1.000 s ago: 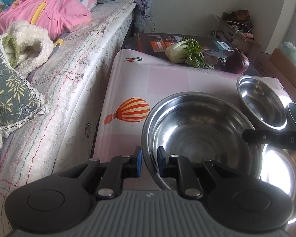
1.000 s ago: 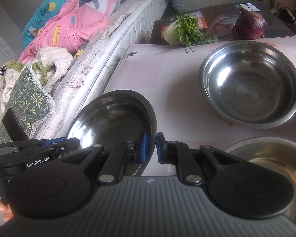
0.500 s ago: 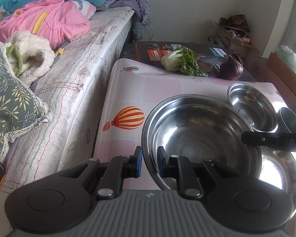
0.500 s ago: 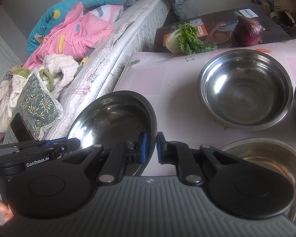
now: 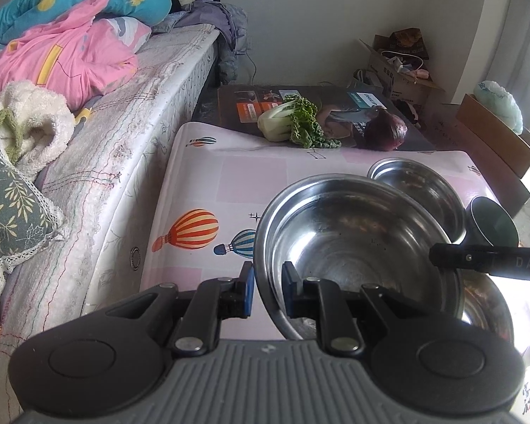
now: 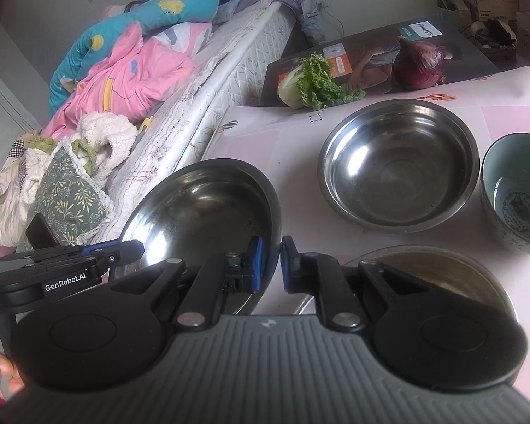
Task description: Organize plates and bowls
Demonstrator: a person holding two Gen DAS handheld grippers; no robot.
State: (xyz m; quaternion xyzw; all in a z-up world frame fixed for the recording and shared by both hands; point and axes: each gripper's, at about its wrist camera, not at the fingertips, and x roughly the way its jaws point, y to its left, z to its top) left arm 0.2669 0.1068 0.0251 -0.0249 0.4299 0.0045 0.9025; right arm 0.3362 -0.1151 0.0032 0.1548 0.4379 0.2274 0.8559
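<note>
Both grippers grip one large steel bowl point(image 5: 357, 243) by its rim, from opposite sides. The left gripper point(image 5: 266, 291) has its blue-padded fingers point(image 5: 248, 291) closed narrowly on the near rim, one pad outside the wall and one inside. The right gripper point(image 6: 269, 263) pinches the bowl's point(image 6: 208, 208) right-hand rim the same way, fingers point(image 6: 256, 265) narrow with the thin metal edge between them.

The bowl appears raised above the counter point(image 5: 229, 183), which is covered in a pink balloon-print cloth. Just to the right of the held bowl, partly under the right gripper, sits a wide steel basin point(image 6: 438, 279). Beyond the held bowl, farther from the camera and to the right, a second steel bowl point(image 6: 399, 162) rests upright, and touching or just beside that one stands a teal ceramic bowl point(image 6: 516, 190).

Past the counter's far edge, a bok choy point(image 5: 289, 122) and a red onion point(image 5: 387, 130) lie on a dark printed box point(image 5: 251, 102), with a bed point(image 5: 123, 113) to the left of the held bowl
</note>
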